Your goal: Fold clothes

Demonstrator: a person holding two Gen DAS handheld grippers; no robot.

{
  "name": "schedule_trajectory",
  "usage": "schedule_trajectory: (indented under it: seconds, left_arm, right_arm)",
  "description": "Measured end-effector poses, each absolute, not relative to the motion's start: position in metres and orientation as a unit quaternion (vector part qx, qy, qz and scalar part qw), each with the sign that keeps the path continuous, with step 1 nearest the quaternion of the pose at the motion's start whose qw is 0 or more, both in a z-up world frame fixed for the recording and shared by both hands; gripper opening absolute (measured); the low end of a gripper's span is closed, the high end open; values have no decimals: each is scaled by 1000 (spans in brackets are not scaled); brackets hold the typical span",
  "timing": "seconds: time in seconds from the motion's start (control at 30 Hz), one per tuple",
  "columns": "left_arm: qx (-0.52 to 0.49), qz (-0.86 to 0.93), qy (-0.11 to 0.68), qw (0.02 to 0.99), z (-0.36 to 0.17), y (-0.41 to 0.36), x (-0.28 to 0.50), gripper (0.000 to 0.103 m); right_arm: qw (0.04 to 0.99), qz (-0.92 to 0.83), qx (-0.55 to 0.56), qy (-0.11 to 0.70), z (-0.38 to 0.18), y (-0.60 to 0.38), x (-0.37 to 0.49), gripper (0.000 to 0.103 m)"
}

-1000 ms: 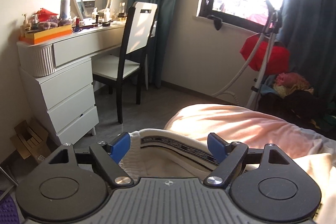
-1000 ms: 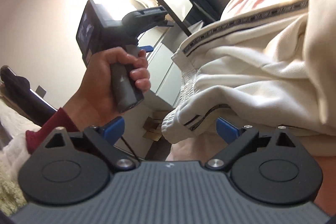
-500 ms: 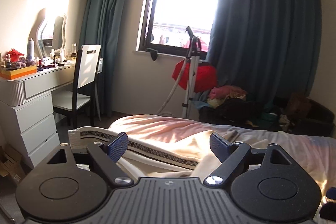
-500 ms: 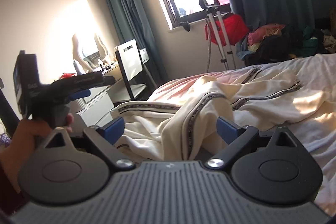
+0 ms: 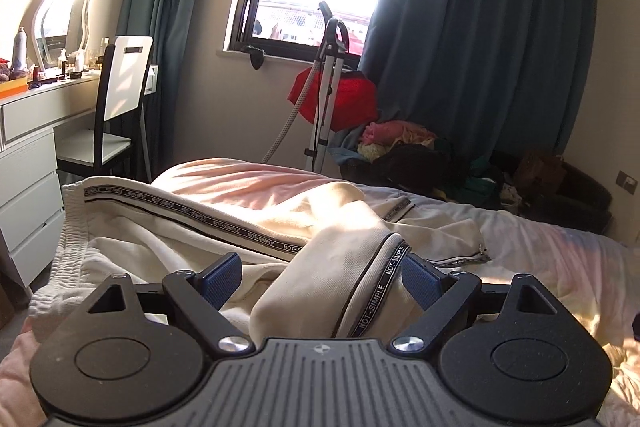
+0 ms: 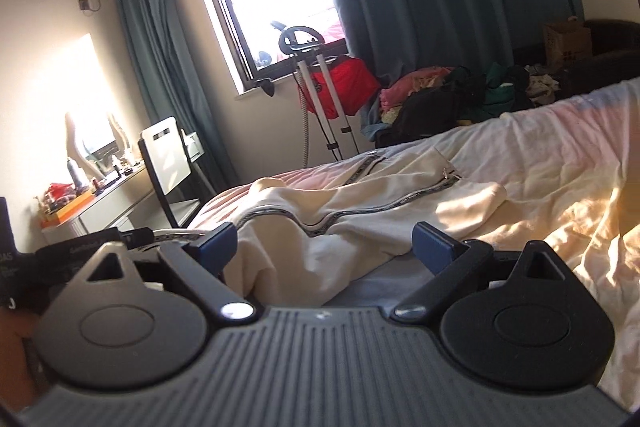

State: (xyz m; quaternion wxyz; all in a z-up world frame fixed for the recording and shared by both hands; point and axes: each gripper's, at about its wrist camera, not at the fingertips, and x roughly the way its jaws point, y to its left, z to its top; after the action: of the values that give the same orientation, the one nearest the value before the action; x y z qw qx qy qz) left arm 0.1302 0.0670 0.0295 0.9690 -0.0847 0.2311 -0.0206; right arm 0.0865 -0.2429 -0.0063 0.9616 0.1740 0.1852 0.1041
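Cream trousers [image 5: 340, 227] with a black lettered side stripe lie crumpled across the bed, their elastic waistband [image 5: 72, 239] at the left edge. My left gripper [image 5: 320, 279] is open wide just above a raised fold of one leg; the blue pads [image 5: 220, 279] stand clear of the cloth. In the right wrist view the same trousers [image 6: 380, 207] stretch toward the far side of the bed. My right gripper [image 6: 326, 247] hovers open over their near edge, holding nothing. The other hand-held device [image 6: 80, 247] shows at the left.
A pink blanket [image 5: 248, 183] covers the bed's far end and a pale sheet [image 6: 560, 187] the right side. Beyond stand a white dresser [image 5: 28, 167], a chair [image 5: 120, 99], a garment steamer with red cloth [image 5: 336, 99] and a clothes pile [image 5: 400, 143] under the curtains.
Both views swung from the dresser side toward the window and the bed. The trousers, close in front of the right gripper before, now lie spread on the bed. Both grippers stay open.
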Motion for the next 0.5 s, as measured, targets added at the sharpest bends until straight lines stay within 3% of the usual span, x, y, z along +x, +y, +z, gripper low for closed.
schedule_trajectory:
  seconds: [0.27,0.3,0.37,0.4,0.43,0.47,0.5]
  left_arm:
    - [-87,-18,277,957,-19,52,235,81]
    - [-86,-19,281,956,-24,50,245,76]
    - [-82,-29,286,954,-31,47,260,64]
    - [-77,-32,288,954,-33,45,264,53]
    - [-69,-33,290,954,-34,42,267,38]
    - [-56,-32,292,954,-33,39,267,29]
    - [-43,-31,294,954,-33,35,267,7]
  right_arm:
    - [930,101,251,248,-72,-272,145,96]
    - [928,97,256,255,-79,-275,153,96]
    - [922,87,265,270,-93,-280,168,96]
    - [919,82,270,277,-100,-282,176,96]
    - [915,77,274,284,-107,-285,183,96]
    - [913,77,278,290,-111,-286,188,96]
    - [910,79,282,294,-114,-286,191,96]
